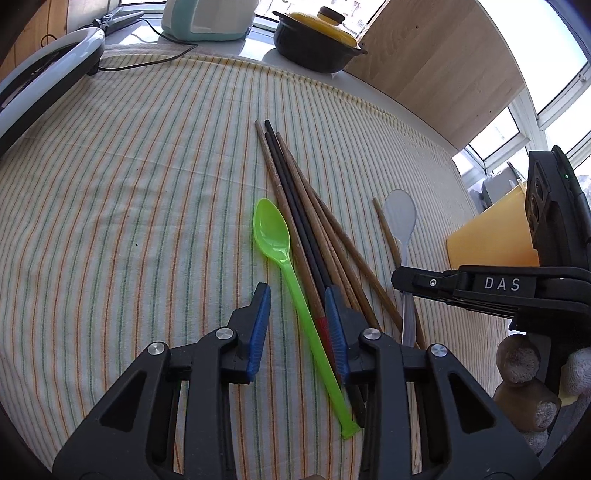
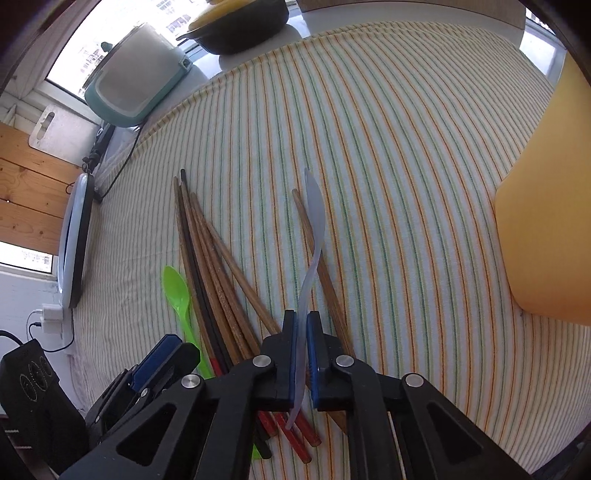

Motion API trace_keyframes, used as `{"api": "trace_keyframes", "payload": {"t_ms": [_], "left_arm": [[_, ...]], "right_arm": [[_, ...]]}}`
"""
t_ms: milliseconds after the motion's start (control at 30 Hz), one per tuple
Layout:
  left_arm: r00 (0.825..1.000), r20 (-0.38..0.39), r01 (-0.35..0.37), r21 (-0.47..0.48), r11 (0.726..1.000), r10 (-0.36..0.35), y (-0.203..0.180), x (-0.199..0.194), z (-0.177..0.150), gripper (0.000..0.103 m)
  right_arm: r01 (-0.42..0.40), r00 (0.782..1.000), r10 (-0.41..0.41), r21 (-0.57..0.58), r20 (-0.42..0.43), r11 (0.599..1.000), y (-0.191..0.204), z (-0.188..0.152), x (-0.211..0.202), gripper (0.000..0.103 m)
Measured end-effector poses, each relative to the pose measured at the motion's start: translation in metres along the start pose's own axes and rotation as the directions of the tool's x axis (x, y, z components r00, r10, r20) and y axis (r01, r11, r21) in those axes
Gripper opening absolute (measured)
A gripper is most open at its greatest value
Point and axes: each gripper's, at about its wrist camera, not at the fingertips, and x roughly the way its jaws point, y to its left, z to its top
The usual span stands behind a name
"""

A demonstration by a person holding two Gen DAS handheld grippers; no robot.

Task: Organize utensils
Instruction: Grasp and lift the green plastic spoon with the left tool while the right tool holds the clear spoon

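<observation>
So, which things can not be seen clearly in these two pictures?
- Chopsticks: their lower ends, left wrist view, hidden behind the left gripper; the count is unsure.
- Green spoon: its handle end, right wrist view, hidden by the gripper bodies.
- Clear spoon: in the left wrist view the right gripper covers where it is held.
- Orange board: cut off by the right edge, right wrist view.
- Black pot: cut off by the top edge there.
</observation>
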Motion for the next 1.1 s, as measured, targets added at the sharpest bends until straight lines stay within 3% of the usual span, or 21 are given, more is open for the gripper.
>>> {"api": "trace_keyframes", "payload": {"t_ms": [167,267,567,933,1100], "left_arm": [[0.998,-0.017,-0.052,0.030,0.998,0.053,-0.007,0.008,0.004,0.026],[0.997,-0.024,-0.074,0.039,0.996,0.075,-0.008,0.012,0.009,0.015],[0.998,0.010,-0.068,0.056,0.996,0.068,0.002,0.008,0.011,0.005],[0.999,0.040,-0.028,0.003,1.000,0.028,0.015,-0.009,0.010,0.004],[0.999,0.031,-0.030,0.000,1.000,0.030,0.016,-0.005,0.007,0.003]], "right_arm": [[-0.004,1.000,0.005,-0.107,0.009,0.994,0.004,-0.003,-0.005,0.003],[-0.014,1.000,0.014,-0.135,0.000,0.991,0.003,-0.004,-0.004,0.003],[-0.025,1.000,0.024,-0.215,-0.010,0.976,0.001,-0.006,-0.006,0.003],[-0.055,0.997,0.070,-0.267,0.045,0.962,0.000,-0.011,-0.020,0.003],[-0.074,0.997,0.078,-0.251,0.007,0.965,-0.008,-0.012,-0.009,0.003]]}}
